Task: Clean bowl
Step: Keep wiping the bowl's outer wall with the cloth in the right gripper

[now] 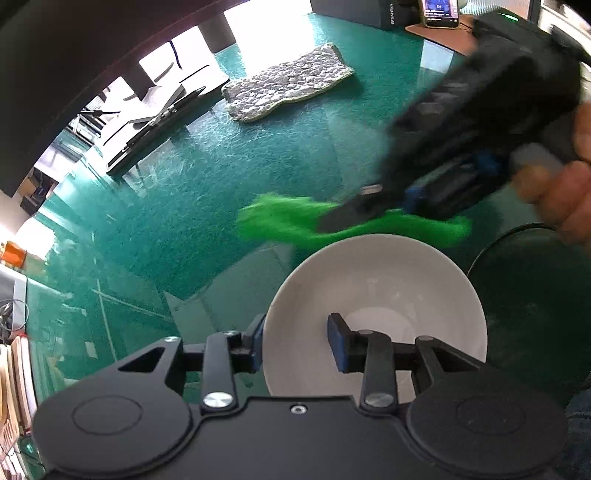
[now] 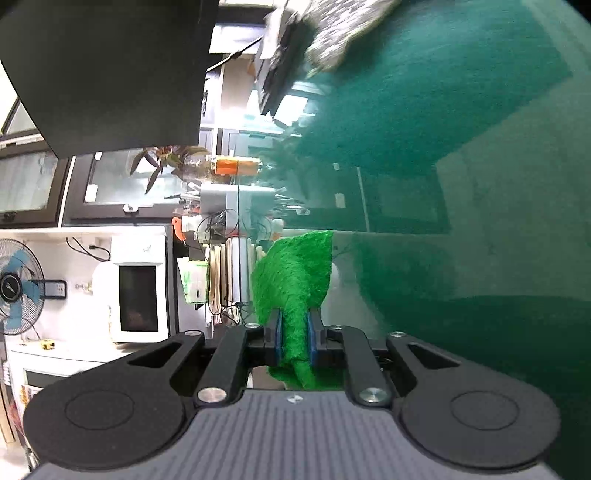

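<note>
A white bowl (image 1: pixel 373 280) stands empty on the green table (image 1: pixel 192 192), right under my left gripper (image 1: pixel 297 345). The gripper straddles the bowl's near-left rim, one pad outside the wall and one inside. Its jaws are easing apart and do not visibly press on the wall. Just beyond the bowl's far rim a hand holds my right gripper (image 1: pixel 343 214), blurred, shut on a bright green cloth (image 1: pixel 280 221). In the right wrist view the green cloth (image 2: pixel 295 280) is pinched between the blue pads of the right gripper (image 2: pixel 295 321) and fans out ahead of them.
A dark round vessel (image 1: pixel 535 302) sits close to the bowl's right side. A grey pebbled mat (image 1: pixel 288 85) lies farther back on the table, a phone (image 1: pixel 439 13) at the far edge. Shelves, a microwave (image 2: pixel 138 291) and a fan (image 2: pixel 18 286) stand beyond the table.
</note>
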`<state>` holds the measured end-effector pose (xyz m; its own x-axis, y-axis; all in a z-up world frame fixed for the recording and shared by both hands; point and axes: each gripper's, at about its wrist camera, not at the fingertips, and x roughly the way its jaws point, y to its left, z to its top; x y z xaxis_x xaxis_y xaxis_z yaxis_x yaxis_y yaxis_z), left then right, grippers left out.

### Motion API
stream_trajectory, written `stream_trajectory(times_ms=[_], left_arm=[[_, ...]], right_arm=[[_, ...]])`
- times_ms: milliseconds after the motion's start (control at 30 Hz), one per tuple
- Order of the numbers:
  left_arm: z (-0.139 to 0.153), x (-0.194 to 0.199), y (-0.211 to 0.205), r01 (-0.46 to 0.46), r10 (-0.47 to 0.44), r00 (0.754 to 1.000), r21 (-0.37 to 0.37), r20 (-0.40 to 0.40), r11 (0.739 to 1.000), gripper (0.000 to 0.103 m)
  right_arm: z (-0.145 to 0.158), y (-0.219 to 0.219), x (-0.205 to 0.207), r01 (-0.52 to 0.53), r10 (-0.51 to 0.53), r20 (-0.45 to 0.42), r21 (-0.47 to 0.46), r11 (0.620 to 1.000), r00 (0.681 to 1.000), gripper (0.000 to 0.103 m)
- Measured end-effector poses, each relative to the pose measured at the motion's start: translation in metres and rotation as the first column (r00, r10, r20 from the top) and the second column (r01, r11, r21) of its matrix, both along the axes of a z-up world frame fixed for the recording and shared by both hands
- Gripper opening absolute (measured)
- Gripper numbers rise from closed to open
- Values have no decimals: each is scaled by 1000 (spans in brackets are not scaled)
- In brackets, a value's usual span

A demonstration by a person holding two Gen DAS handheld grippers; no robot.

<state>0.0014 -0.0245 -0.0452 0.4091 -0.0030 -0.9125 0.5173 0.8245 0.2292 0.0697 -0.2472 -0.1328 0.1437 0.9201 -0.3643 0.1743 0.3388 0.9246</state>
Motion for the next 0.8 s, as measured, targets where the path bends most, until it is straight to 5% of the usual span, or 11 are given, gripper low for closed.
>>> stream_trajectory(times_ms=[233, 567, 800], left_arm=[[0, 0, -1, 24, -24, 1000, 7, -3, 1000, 35], [-1, -1, -3, 10, -10, 1000, 18, 6, 1000, 36], [0, -1, -3, 4, -4, 1000, 14, 18, 1000, 37]], right_arm=[[-6, -23, -24, 23, -23, -52, -1, 1000, 998, 14], [-4, 48, 26, -58, 59, 36, -23, 998, 998, 15], [1, 4, 1, -9, 10, 21, -36, 999, 1000, 15]])
